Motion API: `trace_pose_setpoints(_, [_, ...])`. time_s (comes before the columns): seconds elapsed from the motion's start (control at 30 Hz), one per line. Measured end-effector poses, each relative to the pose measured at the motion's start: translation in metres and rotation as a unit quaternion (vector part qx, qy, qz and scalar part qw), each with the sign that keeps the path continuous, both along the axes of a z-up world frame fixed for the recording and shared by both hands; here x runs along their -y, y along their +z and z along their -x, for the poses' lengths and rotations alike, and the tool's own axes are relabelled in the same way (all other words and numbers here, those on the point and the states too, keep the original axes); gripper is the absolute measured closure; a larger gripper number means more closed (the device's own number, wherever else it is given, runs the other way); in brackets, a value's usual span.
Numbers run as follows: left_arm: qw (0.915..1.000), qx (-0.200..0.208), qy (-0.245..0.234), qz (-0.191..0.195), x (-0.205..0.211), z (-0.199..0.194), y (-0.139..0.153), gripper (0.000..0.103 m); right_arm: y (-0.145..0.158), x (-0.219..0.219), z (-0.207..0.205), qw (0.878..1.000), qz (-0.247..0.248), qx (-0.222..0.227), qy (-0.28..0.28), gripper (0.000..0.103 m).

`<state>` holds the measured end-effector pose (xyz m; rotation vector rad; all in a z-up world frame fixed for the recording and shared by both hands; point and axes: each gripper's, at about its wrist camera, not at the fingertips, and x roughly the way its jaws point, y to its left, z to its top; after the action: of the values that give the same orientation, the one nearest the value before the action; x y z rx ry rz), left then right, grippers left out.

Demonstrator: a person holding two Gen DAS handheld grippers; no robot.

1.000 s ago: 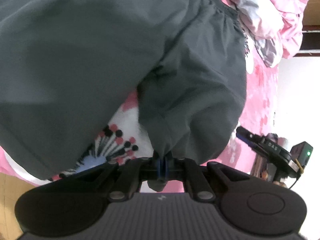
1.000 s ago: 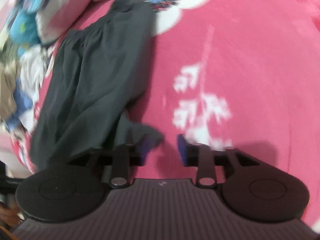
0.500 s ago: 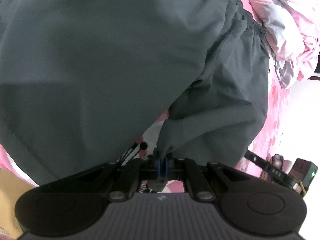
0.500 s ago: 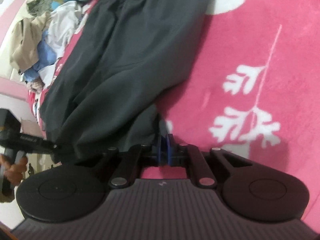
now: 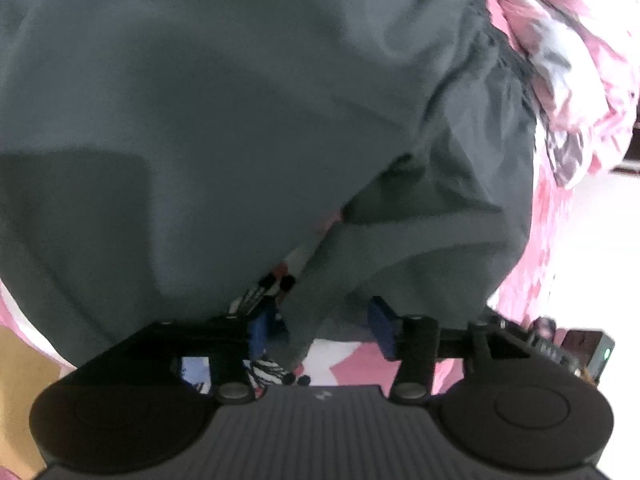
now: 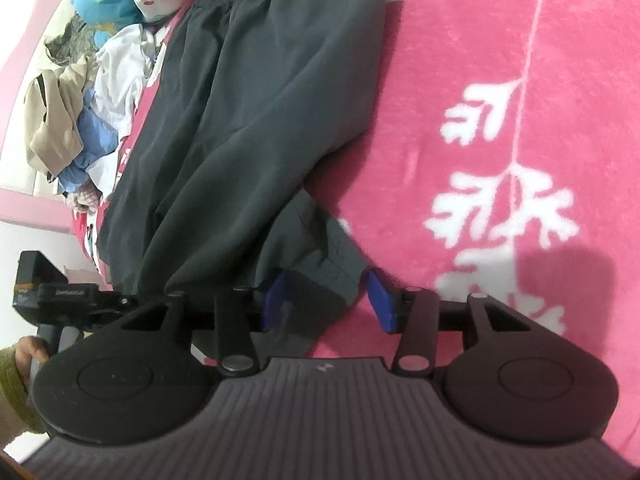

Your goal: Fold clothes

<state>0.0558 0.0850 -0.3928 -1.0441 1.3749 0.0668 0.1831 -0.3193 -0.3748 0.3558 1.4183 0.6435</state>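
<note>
While a clothes heap crowds the pink bed, dark trousers lie flat.
Both the left gripper and right gripper pinched the hems half a second ago; fingers now opening, cloth loose between.

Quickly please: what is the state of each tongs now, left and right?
Left tongs: opening, dark grey trousers hem lies loose between the pads.
Right tongs: opening, the other trouser hem between the pads, not pressed.

Both wrist views angled down, close; sharing grey trousers
</note>
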Motion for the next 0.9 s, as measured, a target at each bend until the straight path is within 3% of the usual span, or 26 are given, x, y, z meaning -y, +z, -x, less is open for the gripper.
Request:
trace_pose_setpoints(0.13, [0.9988, 0.012, -0.037, -0.028, 0.018, -0.004, 0.006, 0.050, -0.003, -0.005, -0.003, 1.000, 0.004, 0.002, -0.011, 0.060])
trace_pose_setpoints(0.2, [0.9975, 0.020, -0.052, -0.042, 0.027, -0.007, 0.008, 0.050, -0.004, -0.010, -0.003, 1.000, 0.016, 0.010, -0.007, 0.074])
trace_pose_setpoints(0.23, [0.9971, 0.024, -0.056, -0.045, 0.031, -0.008, 0.009, 0.050, -0.004, -0.012, -0.003, 1.000, 0.022, 0.012, -0.006, 0.090])
trace_pose_setpoints(0.33, [0.9965, 0.032, -0.059, -0.049, 0.039, -0.006, 0.011, 0.052, -0.005, -0.012, -0.002, 0.999, 0.029, 0.005, -0.014, 0.099])
trace_pose_setpoints(0.43, [0.9952, 0.045, -0.063, -0.059, 0.048, -0.005, 0.012, 0.059, 0.001, -0.004, 0.000, 1.000, 0.014, -0.001, -0.023, 0.101])
trace_pose_setpoints(0.57, [0.9960, 0.046, -0.060, -0.048, 0.055, -0.007, 0.008, 0.081, 0.020, 0.003, 0.010, 0.999, 0.006, 0.003, -0.047, 0.102])
trace_pose_setpoints(0.73, [0.9967, 0.049, -0.059, -0.027, 0.058, -0.003, 0.010, 0.085, 0.051, 0.026, 0.027, 0.995, 0.007, 0.005, -0.103, 0.102])
trace_pose_setpoints(0.83, [0.9966, 0.051, -0.064, -0.008, 0.062, -0.003, 0.010, 0.072, 0.064, 0.042, 0.038, 0.990, 0.008, -0.002, -0.139, 0.102])
trace_pose_setpoints(0.9, [0.9966, 0.046, -0.068, 0.003, 0.066, -0.003, 0.009, 0.043, 0.064, 0.051, 0.048, 0.987, 0.012, -0.016, -0.162, 0.102])
